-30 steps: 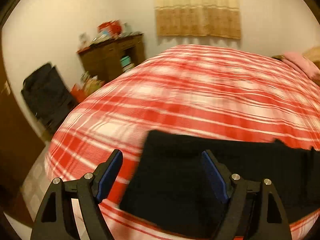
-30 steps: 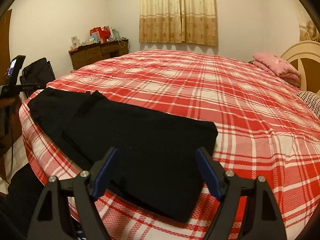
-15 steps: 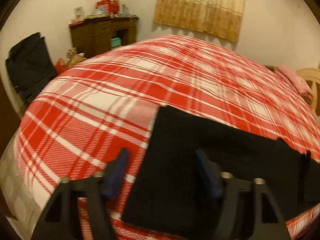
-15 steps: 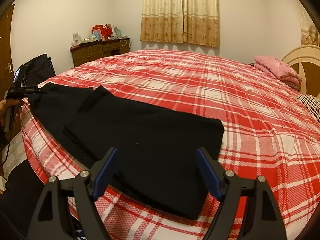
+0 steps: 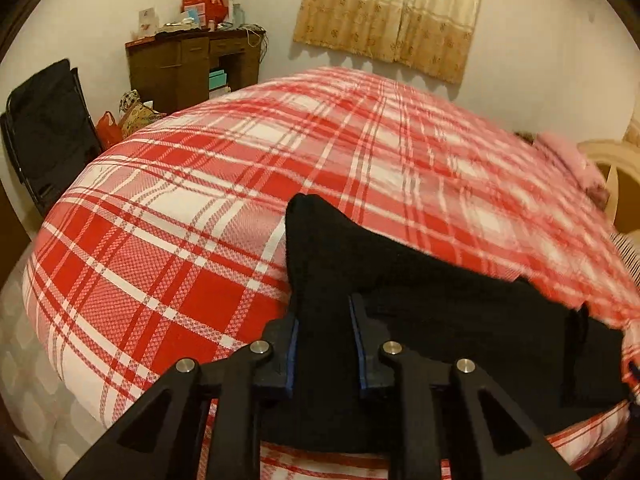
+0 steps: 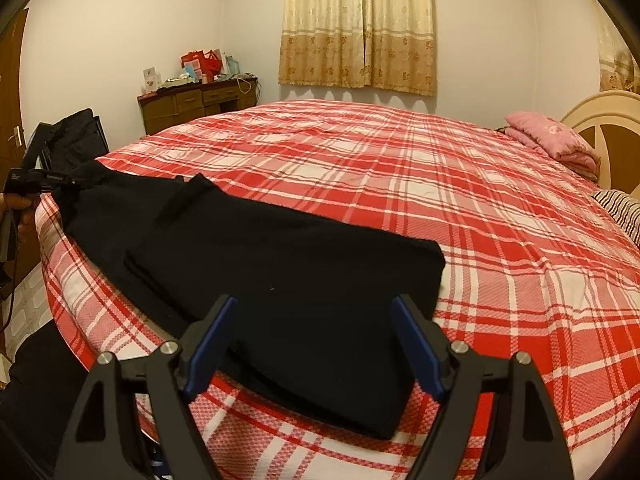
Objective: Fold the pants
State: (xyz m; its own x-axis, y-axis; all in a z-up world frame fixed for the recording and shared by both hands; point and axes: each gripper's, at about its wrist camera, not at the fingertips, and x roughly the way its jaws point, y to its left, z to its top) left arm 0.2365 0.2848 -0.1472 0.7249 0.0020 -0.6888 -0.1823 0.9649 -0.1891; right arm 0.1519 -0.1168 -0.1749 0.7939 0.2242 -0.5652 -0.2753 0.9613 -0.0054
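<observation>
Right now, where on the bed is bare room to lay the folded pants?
Free: plaid bedspread between black pants and pink pillow. Crowded: near-left edge, left gripper clamped on pants; right gripper open above them.

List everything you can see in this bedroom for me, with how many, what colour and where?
pants: one pair, black, along the near edge of the bed, one end pinched and raised.
bed cover: one, red and white plaid, over the whole bed.
pillow: one, pink, at the headboard.
headboard: one, cream, far right.
curtains: one pair, beige, back wall.
desk: one, brown, left of the bed, cluttered on top.
folding chair: one, black, against the left wall.
left gripper: one, black with blue pads, shut on the pants' end.
right gripper: one, same colours, open above the pants' other end.
</observation>
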